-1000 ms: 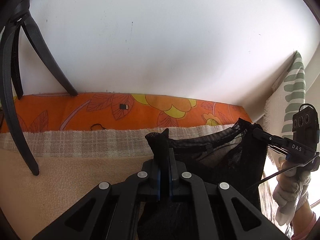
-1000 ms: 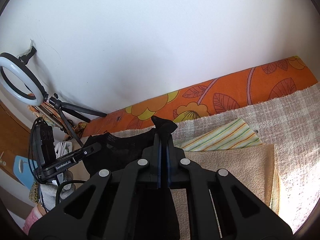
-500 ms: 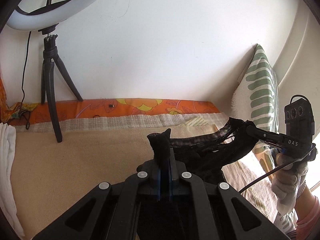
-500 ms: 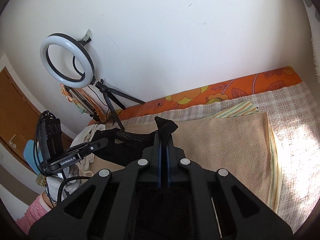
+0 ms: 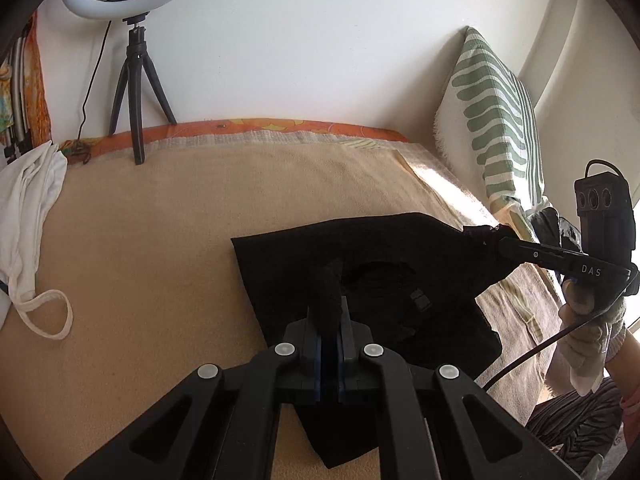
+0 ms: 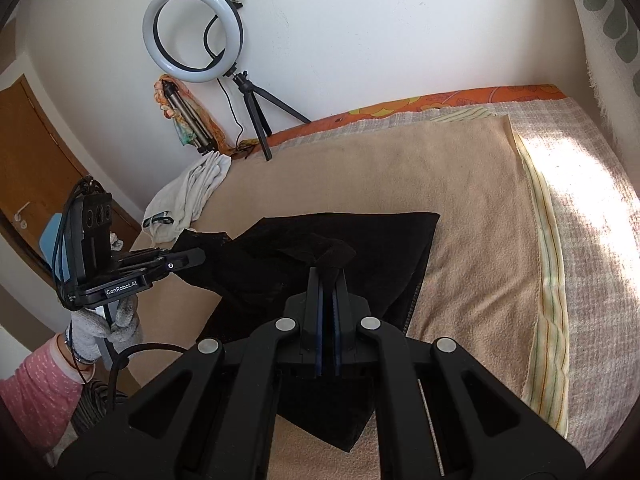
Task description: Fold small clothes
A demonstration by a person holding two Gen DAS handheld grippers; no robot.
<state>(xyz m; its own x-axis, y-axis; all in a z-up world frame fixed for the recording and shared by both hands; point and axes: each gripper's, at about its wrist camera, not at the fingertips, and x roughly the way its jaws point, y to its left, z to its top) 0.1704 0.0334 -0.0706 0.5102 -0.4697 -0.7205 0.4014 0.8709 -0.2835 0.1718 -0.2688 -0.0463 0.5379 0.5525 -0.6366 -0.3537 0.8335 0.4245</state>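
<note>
A small black garment [image 5: 380, 256] is spread over the tan blanket [image 5: 160, 240]; its far edge rests on the blanket and its near corners are lifted. My left gripper [image 5: 328, 280] is shut on one near corner, with black cloth bunched between the fingers. My right gripper [image 6: 329, 264] is shut on the other near corner. Each gripper shows in the other's view: the right one [image 5: 500, 240] at the garment's right tip, the left one [image 6: 192, 258] at its left tip. The garment [image 6: 360, 240] sags between them.
A white garment [image 5: 28, 208] lies crumpled at the blanket's left edge. A ring light on a black tripod [image 5: 136, 92] stands at the back left by the wall. A green-striped pillow [image 5: 496, 120] leans at the right. An orange floral sheet [image 6: 440, 100] edges the wall.
Both grippers have come back and down with the black garment, from held up near the wall to lowered over the blanket. Its far edge now lies flat on the blanket.
</note>
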